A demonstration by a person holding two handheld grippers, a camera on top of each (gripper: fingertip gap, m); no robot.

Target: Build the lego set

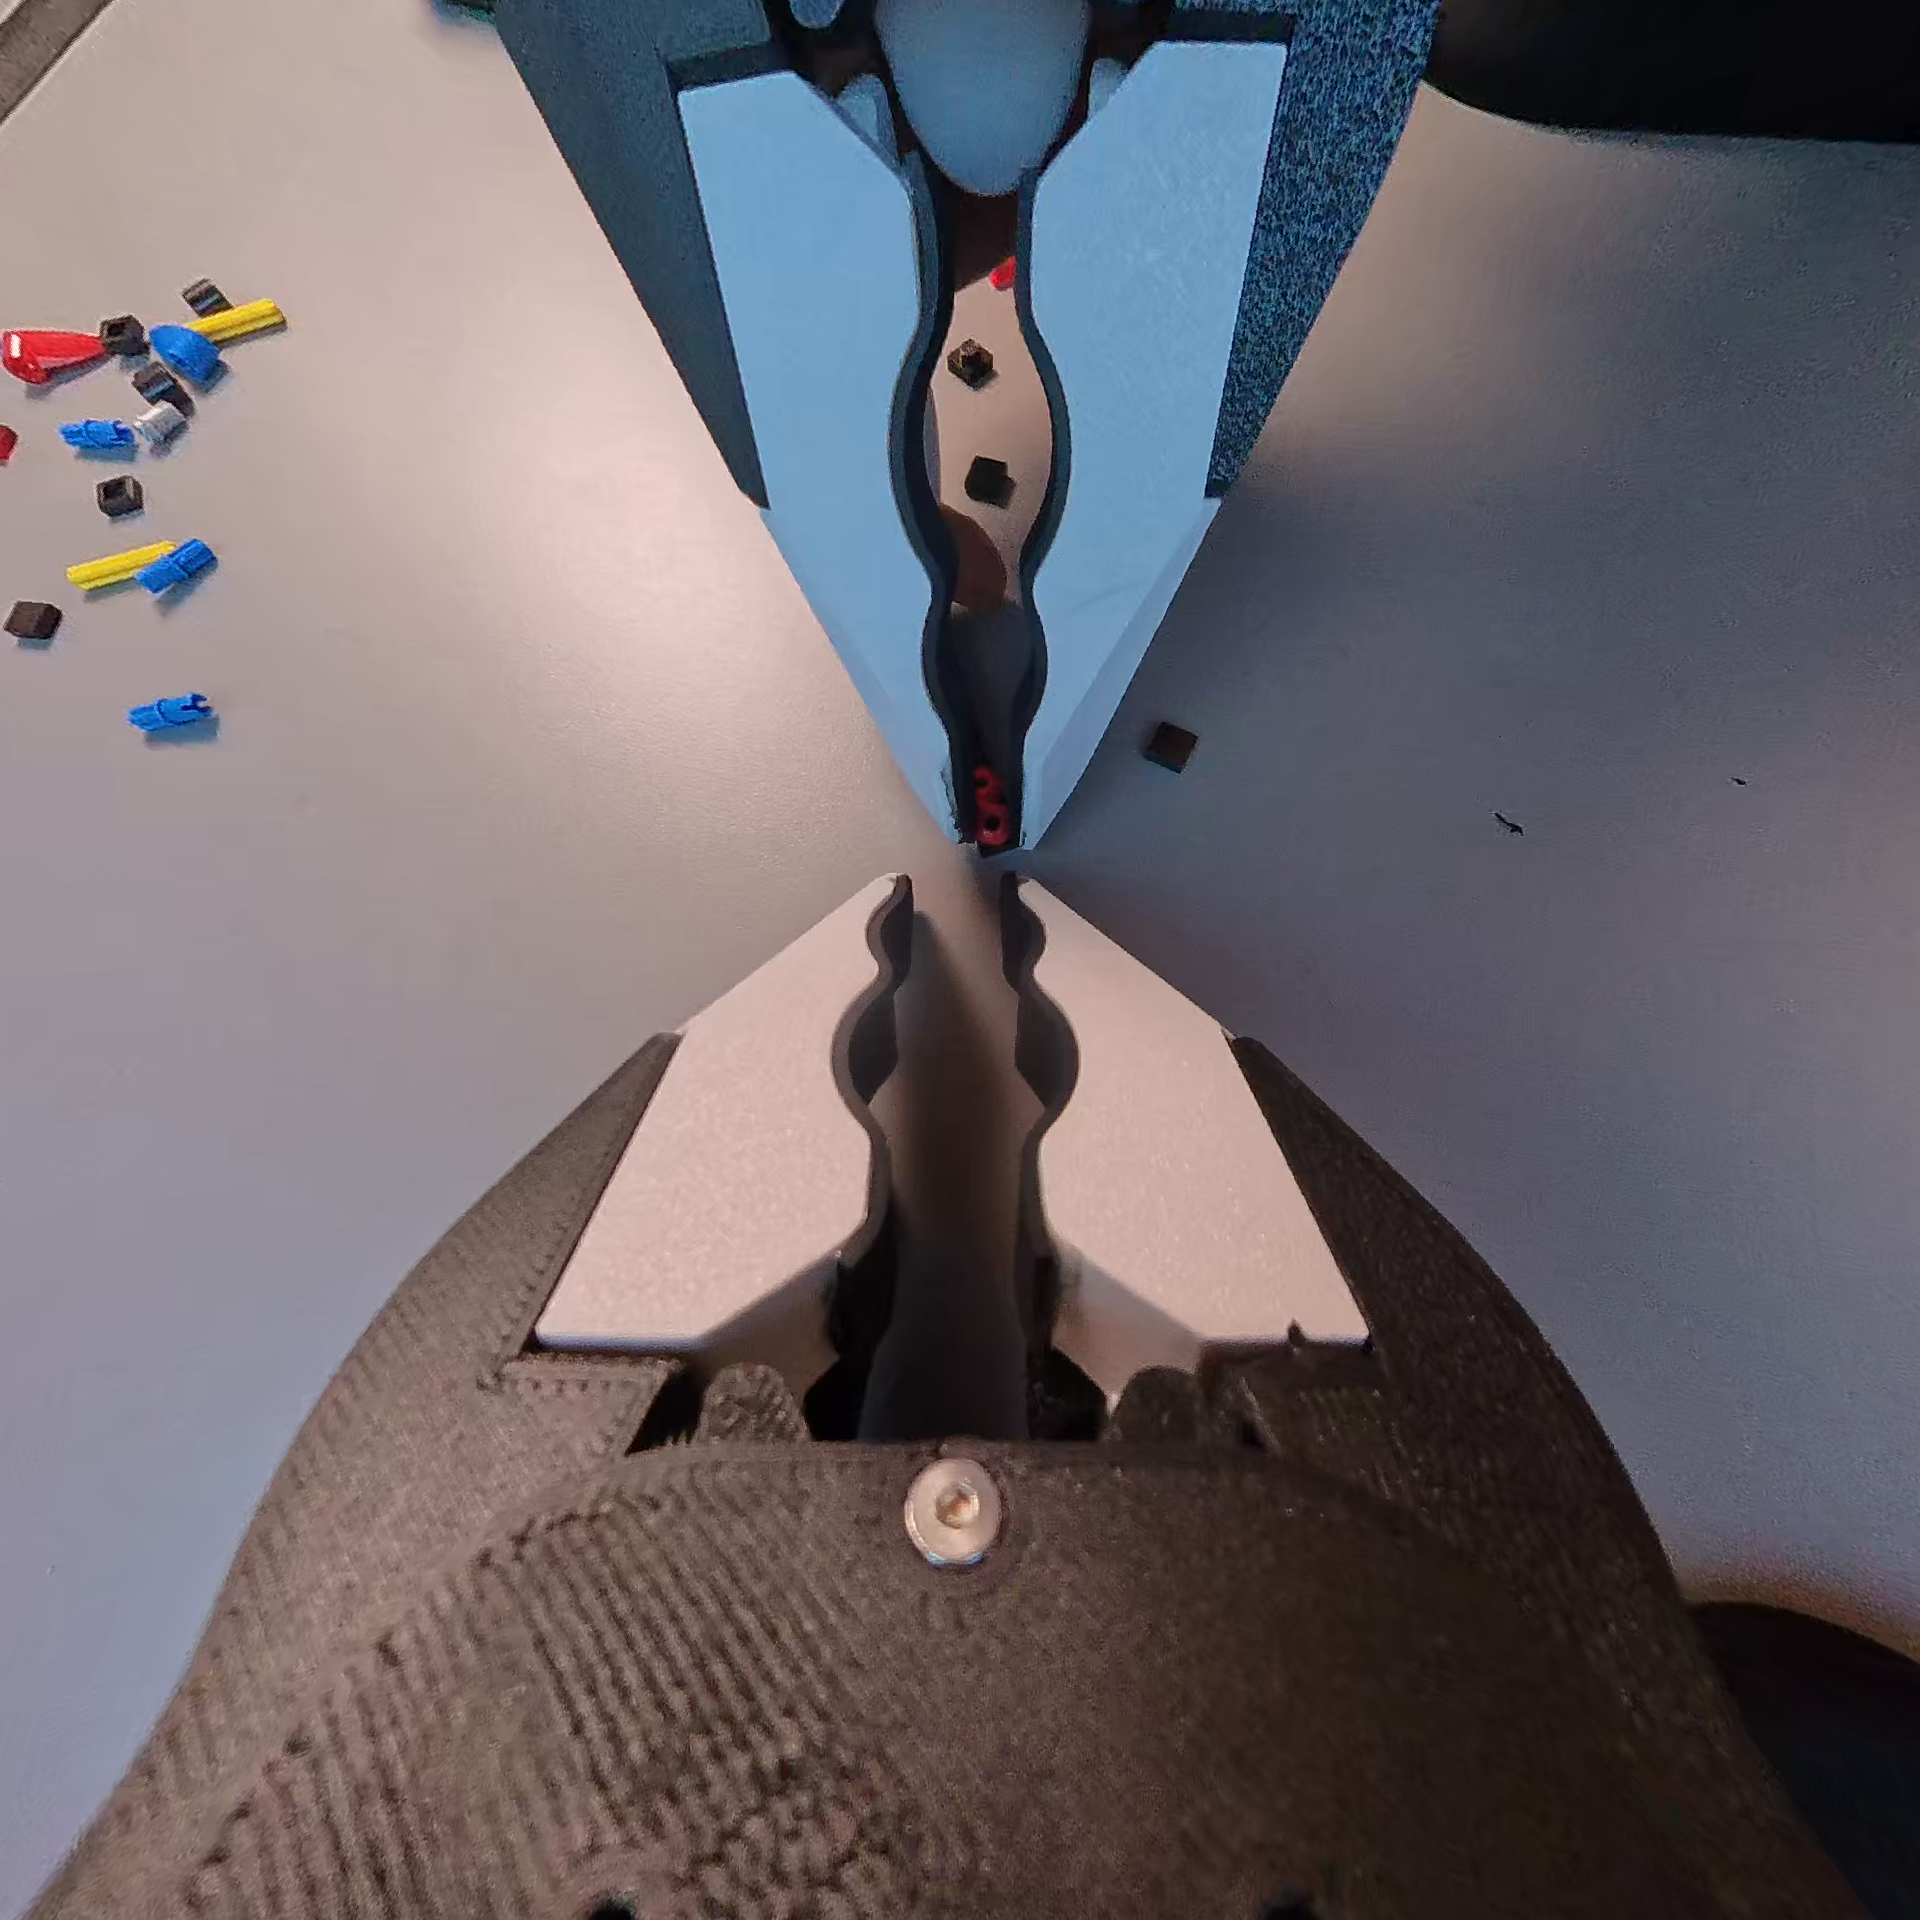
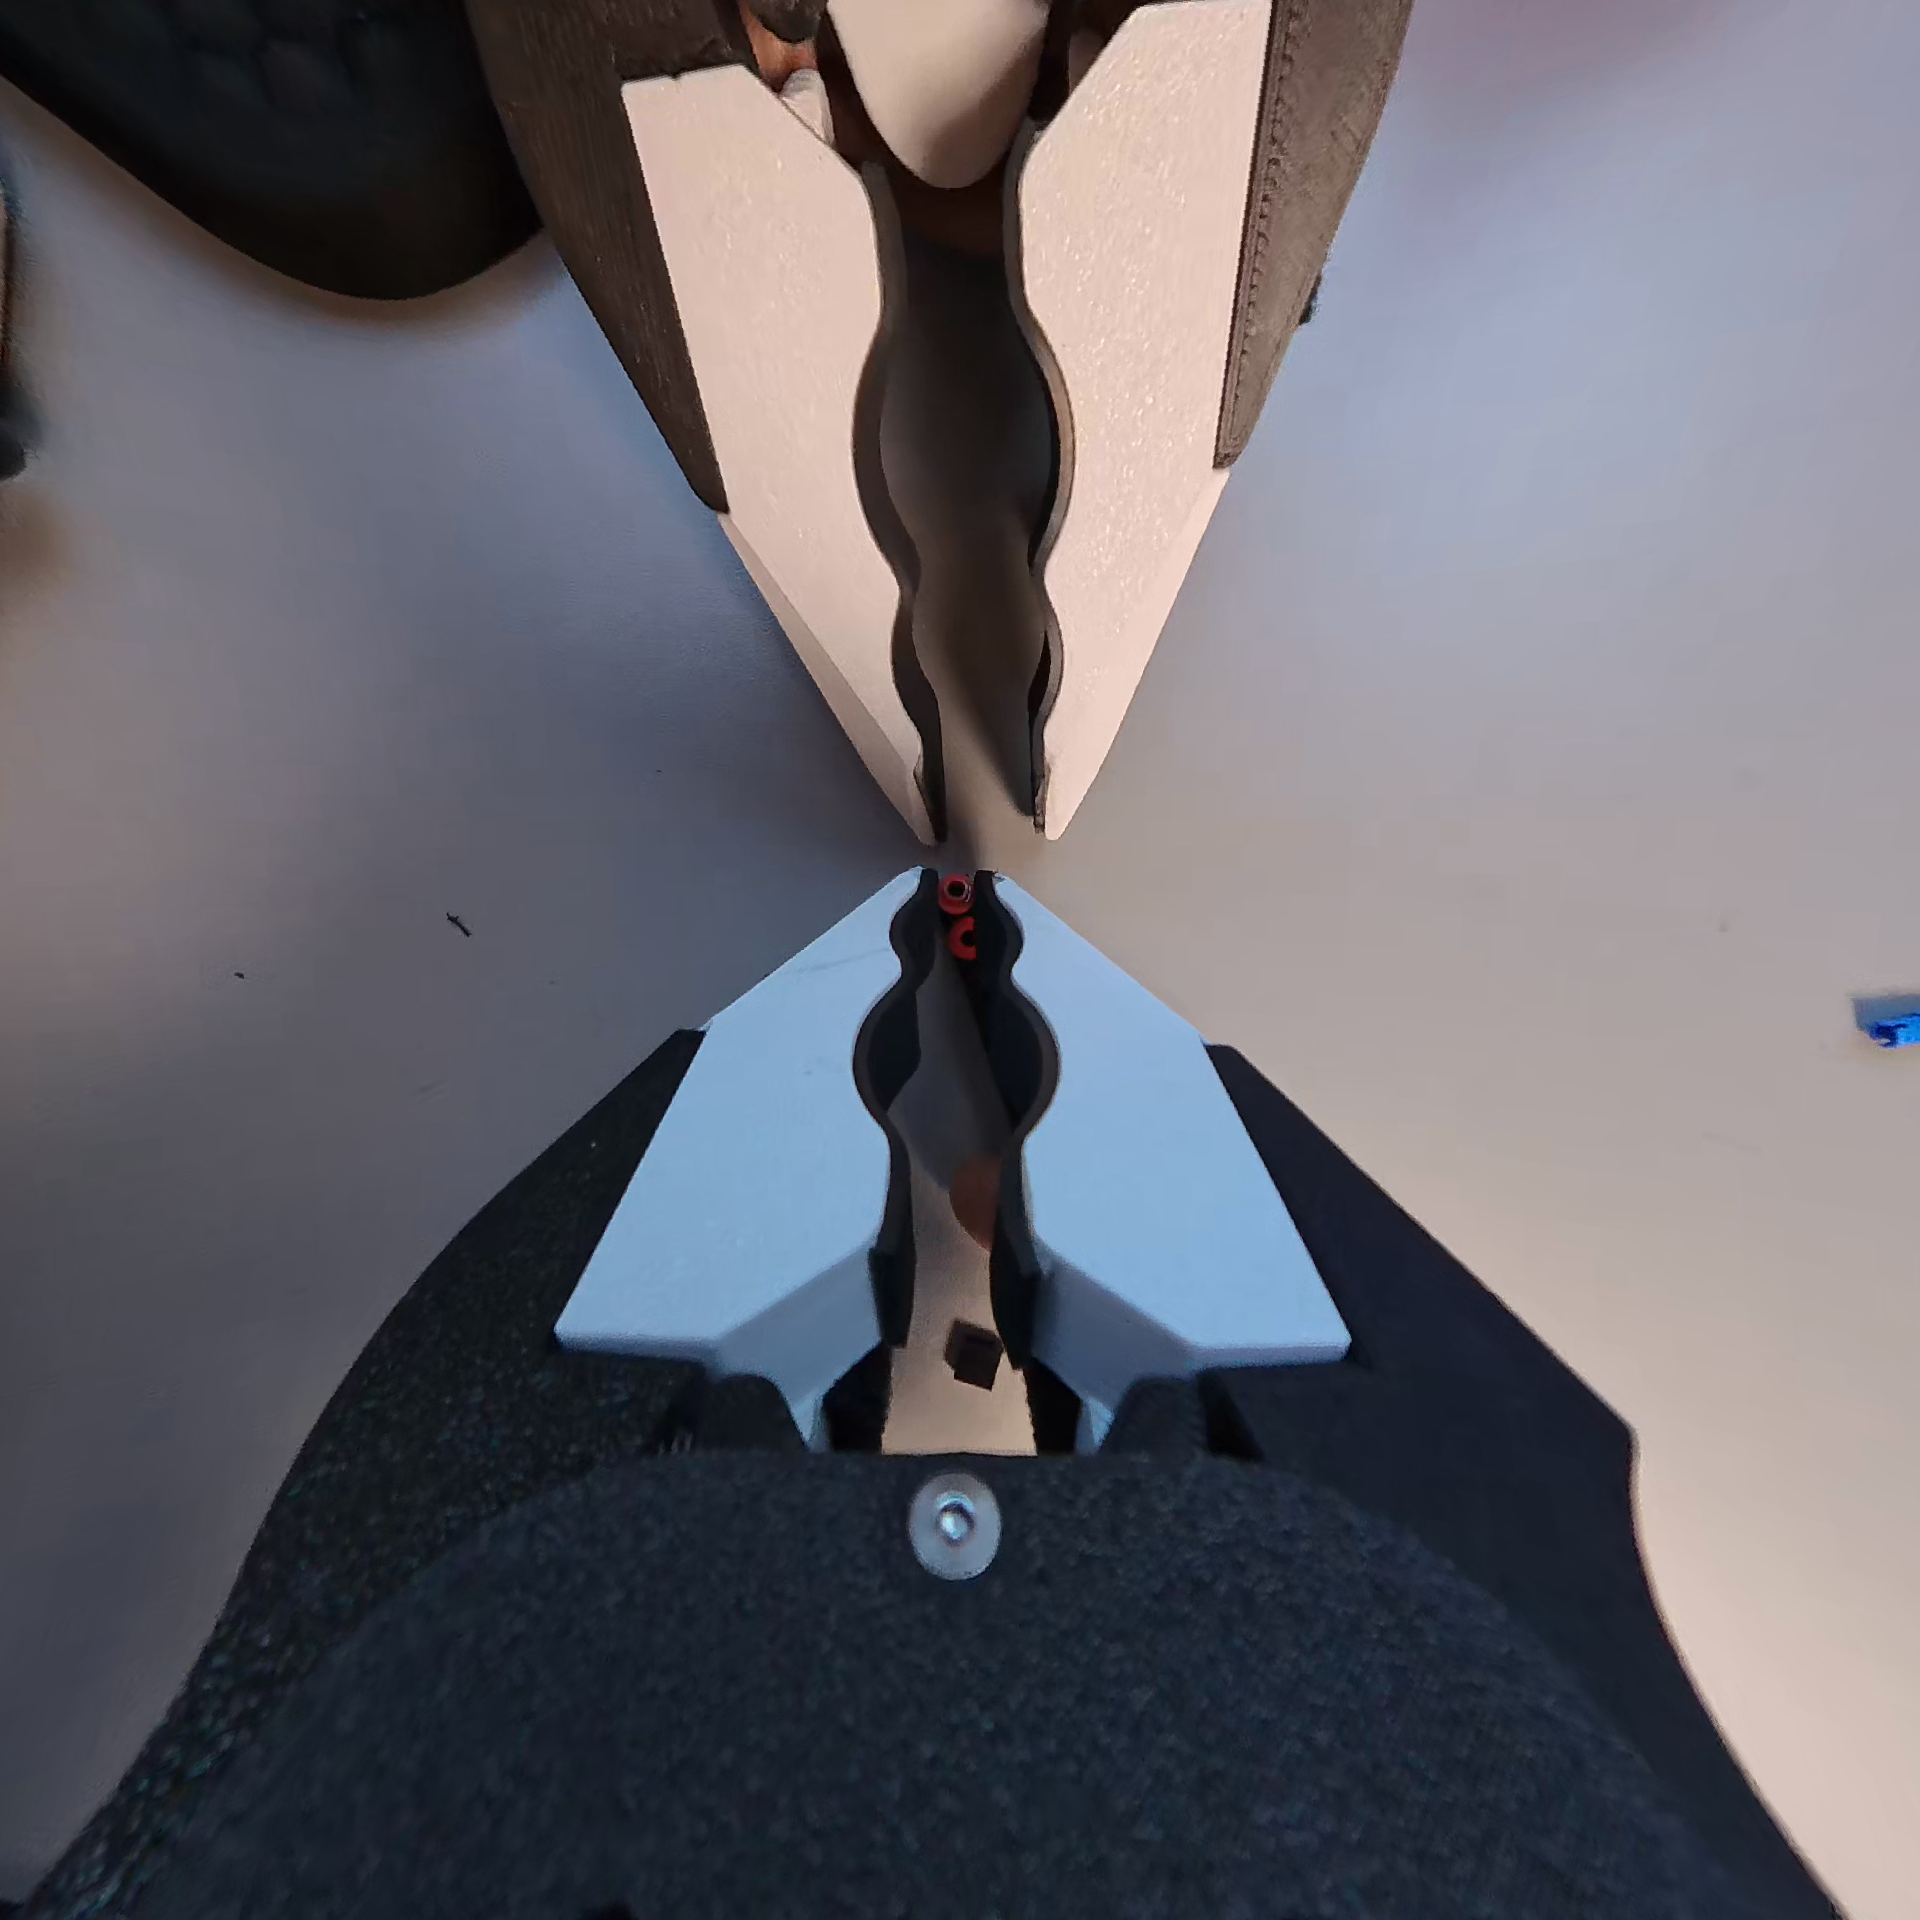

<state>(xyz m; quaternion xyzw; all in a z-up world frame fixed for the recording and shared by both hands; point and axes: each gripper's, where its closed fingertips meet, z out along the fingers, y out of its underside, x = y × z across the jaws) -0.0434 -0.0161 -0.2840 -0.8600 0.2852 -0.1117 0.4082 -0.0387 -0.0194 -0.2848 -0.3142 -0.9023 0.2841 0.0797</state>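
Just a plain pale grey counter (image 1: 416,1039) under everything, with a couple of tiny dark specks (image 1: 1509,825) at middle right of the left wrist view. There's also a dark rounded object (image 2: 312,177) in the upper left of the right wrist view, can't tell what it is.

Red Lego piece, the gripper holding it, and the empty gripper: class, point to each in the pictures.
Red Lego piece (image 2: 954,891), right wrist view: its round end at the fingertips.
Right gripper (image 2: 958,883), right wrist view: midway between its closed tips.
Left gripper (image 1: 956,883), left wrist view: midway between its parted tips.

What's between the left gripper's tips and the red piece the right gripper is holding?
Only bare table. In the left wrist view, the left gripper faces the red piece with nothing between.
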